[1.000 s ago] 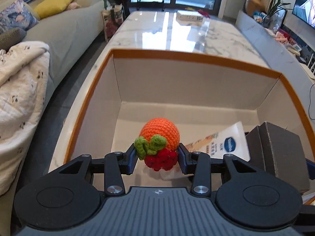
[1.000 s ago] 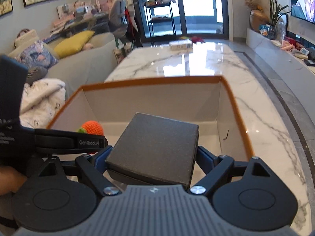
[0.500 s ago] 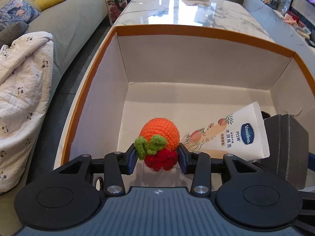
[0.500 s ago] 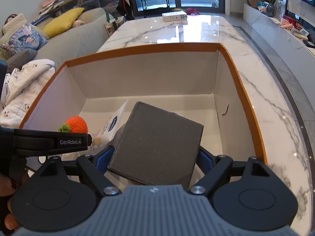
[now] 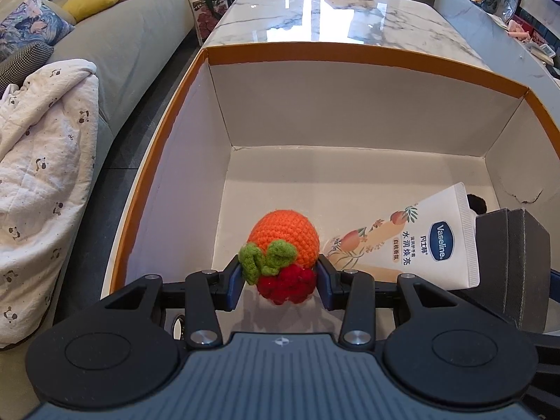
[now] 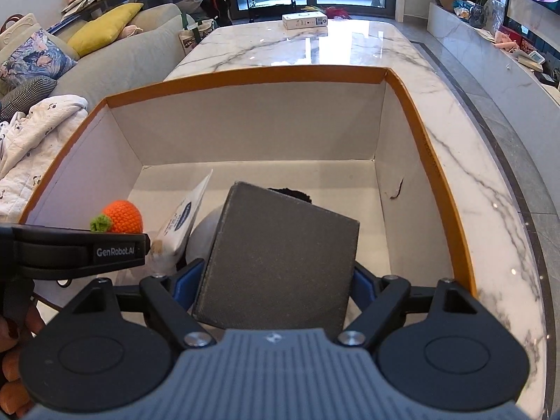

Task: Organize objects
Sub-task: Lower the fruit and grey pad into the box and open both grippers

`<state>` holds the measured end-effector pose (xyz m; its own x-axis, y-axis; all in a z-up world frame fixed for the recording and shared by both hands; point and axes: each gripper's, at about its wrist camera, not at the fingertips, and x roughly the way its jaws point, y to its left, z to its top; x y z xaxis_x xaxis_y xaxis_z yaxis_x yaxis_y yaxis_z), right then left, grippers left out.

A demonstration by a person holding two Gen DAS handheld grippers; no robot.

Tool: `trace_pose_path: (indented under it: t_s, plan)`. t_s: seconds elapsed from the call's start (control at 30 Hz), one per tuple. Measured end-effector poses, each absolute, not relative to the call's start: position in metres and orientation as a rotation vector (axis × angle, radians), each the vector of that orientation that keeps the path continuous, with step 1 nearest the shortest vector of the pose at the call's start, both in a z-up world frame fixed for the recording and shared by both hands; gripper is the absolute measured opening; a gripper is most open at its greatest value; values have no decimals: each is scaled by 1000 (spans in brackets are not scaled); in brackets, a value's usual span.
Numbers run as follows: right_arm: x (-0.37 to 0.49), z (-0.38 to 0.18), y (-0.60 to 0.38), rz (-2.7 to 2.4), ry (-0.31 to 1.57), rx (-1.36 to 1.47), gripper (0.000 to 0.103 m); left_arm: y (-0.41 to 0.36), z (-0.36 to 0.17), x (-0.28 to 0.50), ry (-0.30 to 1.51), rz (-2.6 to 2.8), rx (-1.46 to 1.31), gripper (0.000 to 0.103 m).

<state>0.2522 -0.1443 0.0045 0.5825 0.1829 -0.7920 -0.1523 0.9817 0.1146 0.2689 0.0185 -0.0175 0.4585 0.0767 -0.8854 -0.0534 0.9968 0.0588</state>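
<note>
Inside the orange-rimmed box (image 5: pixel 168 147), near its left wall, your left gripper (image 5: pixel 281 280) pinches the crocheted orange fruit (image 5: pixel 284 234) by its lower part; both blue pads press its sides, stem leaves and red cluster turned toward the camera. The fruit looks to hang over the box floor, not on it, though the gap is hard to read.

To its right, the Vaseline tube (image 5: pixel 420 241) lies on the floor, long axis running diagonally, crimped end toward the far right, the other end hidden behind the left gripper's right finger. It sits just beside the fruit.

Your right gripper (image 6: pixel 276 280) clamps the dark grey box (image 6: pixel 280 259) across its sides, the box tilted with its far corner pointing into the carton. Below it are a pale rounded object (image 6: pixel 204 231) and something black (image 6: pixel 290 192), mostly hidden.

Key relation, as I judge it: bare floor lies ahead and left of the fruit, tube close on the right. Release straight down or slightly left. The grey box has less free room; the far right corner by the torn wall (image 6: pixel 395 189) looks open.
</note>
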Motion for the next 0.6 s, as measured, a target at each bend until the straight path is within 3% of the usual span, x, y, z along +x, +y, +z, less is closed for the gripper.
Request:
trace_pose_path:
  t_s: [0.6]
  plan:
    - [254,3,-143,195,948,35,84,18,-18,269,1101,75,41,50]
